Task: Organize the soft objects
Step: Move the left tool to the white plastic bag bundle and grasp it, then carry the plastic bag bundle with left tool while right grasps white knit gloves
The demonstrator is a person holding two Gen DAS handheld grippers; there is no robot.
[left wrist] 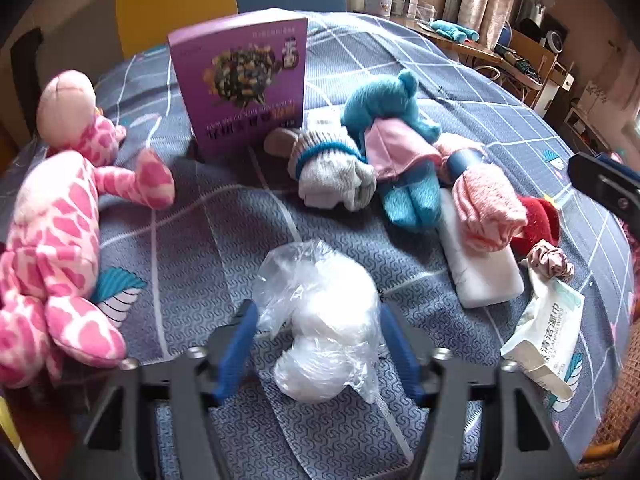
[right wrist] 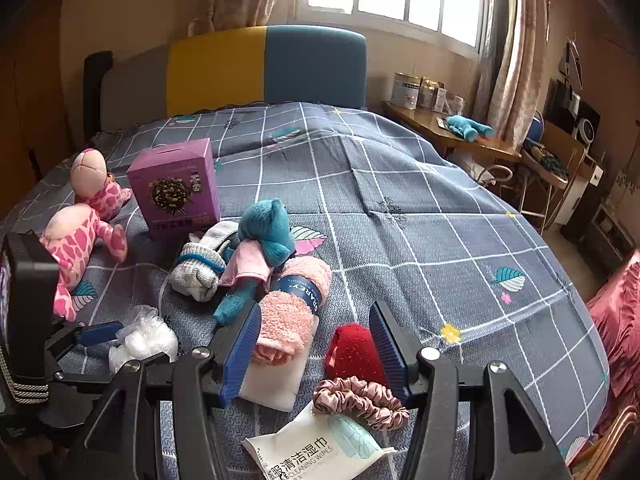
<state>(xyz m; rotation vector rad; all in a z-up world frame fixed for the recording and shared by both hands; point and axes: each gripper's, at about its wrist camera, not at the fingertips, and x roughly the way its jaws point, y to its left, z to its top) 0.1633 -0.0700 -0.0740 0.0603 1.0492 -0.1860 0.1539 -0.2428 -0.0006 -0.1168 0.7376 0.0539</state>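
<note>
Crinkly plastic bag (left wrist: 320, 324), lower centre on the bed (left wrist: 200, 240), sits between the spread left gripper (left wrist: 318, 350): light, slippery, squashy; pinch mid-bulk. Right gripper (right wrist: 316, 354) open over red plush (right wrist: 352, 350).

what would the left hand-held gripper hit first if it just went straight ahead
Most likely the clear plastic bag. It already lies between the open fingers of the left hand-held gripper, right in its line. Past it comes bare bedspread, then the grey sock bundle, though depth is hard to judge.
</note>
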